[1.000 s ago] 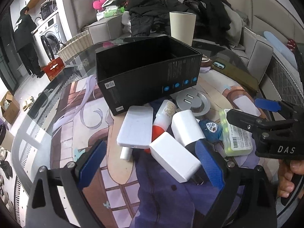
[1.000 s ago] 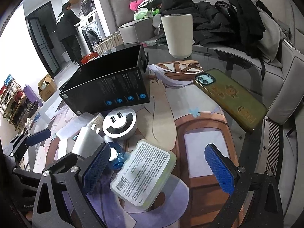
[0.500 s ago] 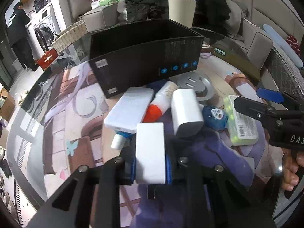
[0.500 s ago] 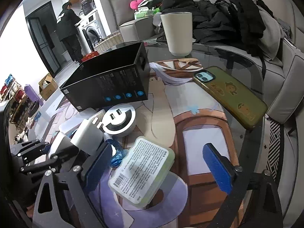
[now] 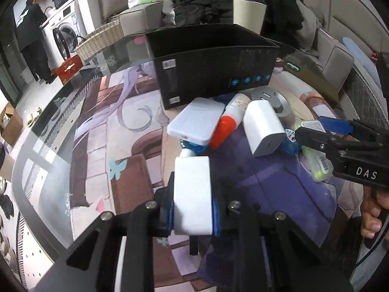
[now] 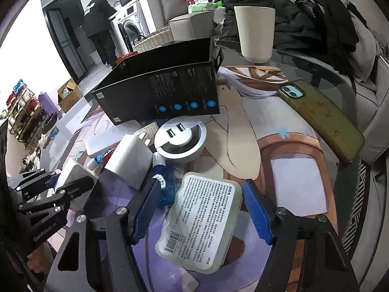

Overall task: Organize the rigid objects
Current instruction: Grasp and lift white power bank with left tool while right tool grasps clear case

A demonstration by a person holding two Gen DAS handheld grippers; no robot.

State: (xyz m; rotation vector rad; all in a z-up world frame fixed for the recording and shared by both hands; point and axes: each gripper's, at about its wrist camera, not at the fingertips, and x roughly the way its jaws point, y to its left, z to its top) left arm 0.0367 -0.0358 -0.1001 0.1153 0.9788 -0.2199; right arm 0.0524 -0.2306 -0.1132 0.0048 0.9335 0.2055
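Squarely pinched — smooth white charger block point(image 5: 192, 194)

— What carries it all?
— A round glass table point(image 6: 316, 56) over an illustrated mat point(image 6: 296, 185).
— And on it?
— A black box point(image 6: 165, 97), a cup point(image 6: 255, 34) and a phone point(image 6: 321, 119) (face down), with a round hub point(image 6: 180, 143), chargers and a green case point(image 6: 206, 221) clustered near the box.
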